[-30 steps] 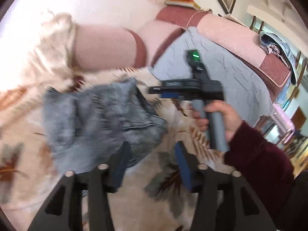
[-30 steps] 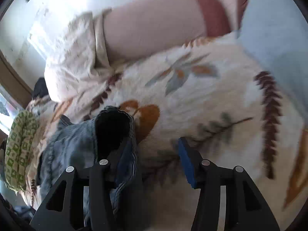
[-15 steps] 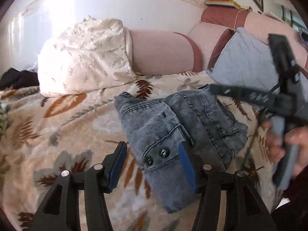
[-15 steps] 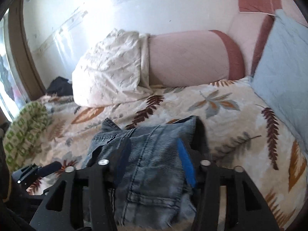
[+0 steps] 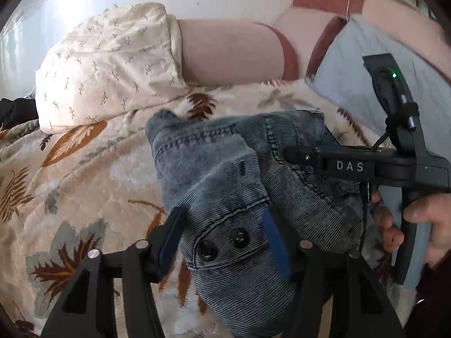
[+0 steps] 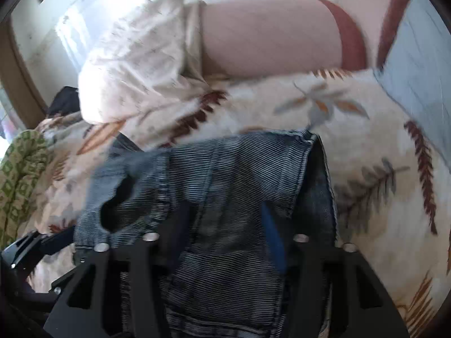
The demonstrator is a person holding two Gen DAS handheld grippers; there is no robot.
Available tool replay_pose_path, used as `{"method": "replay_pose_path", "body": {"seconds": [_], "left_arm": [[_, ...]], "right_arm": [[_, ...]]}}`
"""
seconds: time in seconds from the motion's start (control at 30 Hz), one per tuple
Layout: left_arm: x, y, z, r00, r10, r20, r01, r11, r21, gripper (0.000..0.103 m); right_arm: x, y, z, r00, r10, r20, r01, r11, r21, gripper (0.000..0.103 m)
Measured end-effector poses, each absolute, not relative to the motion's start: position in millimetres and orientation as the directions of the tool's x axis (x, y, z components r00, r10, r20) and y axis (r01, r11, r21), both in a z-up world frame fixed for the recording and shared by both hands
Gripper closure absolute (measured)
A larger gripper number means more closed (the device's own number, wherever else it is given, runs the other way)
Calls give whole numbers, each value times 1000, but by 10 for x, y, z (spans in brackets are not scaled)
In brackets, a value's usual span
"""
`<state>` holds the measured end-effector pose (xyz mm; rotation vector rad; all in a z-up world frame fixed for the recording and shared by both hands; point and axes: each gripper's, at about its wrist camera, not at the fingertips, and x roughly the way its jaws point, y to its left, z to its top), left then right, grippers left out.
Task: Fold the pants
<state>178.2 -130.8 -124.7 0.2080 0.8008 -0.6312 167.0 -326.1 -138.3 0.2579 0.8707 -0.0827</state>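
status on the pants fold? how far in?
Mostly done: the denim pants lie bunched into a compact bundle on the leaf-print blanket, button flap on top. In hand: the left gripper and the right gripper both straddle the bundle, jaws just opening, neither clearly clamping. Left: the edges look uneven, so probably flattening, squaring up and letting go.

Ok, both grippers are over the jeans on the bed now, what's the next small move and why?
Probably lower the left gripper a little and close on the buttoned waistband. Its jaws, which have just been opening, straddle that end of the jeans without visibly pinching it. The right gripper, also just opened wider, sits over the denim too, so both could then lift for a fold.
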Motion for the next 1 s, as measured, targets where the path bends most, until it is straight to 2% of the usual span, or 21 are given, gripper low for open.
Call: {"method": "replay_pose_path", "body": {"seconds": [0.07, 0.13, 0.27, 0.53, 0.6, 0.8, 0.93, 1.0], "left_arm": [[1814, -1309, -1310, 508, -445, -738, 591, 803, -76, 36], [1863, -1304, -1365, 484, -446, -753, 588, 803, -98, 35], [1915, -1288, -1468, 468, -434, -769, 573, 812, -109, 28], [1886, -1137, -1246, 437, -451, -778, 529, 829, -182, 29], [1797, -1110, -1148, 442, -471, -764, 546, 816, -187, 29], [1596, -1175, -1019, 502, -456, -735, 594, 799, -90, 29], [1592, -1223, -1094, 436, -484, -758, 621, 772, -136, 28], [1601, -1233, -1121, 428, -488, -760, 629, 765, -137, 28]], "right_arm": [[1682, -3338, -1579, 602, 60, -796, 189, 958, 215, 44], [1655, -3380, -1626, 609, 77, -790, 189, 953, 238, 43], [1653, -3269, -1649, 610, 20, -792, 169, 973, 155, 41], [1512, -3262, -1422, 629, 23, -777, 172, 971, 168, 39], [1434, -3233, -1221, 681, 36, -731, 138, 974, 177, 39], [1467, -3195, -869, 778, 60, -625, 110, 967, 231, 39], [1694, -3076, -962, 767, 47, -640, 78, 983, 166, 39], [1828, -3069, -1048, 747, 74, -660, 64, 981, 182, 39]]}}
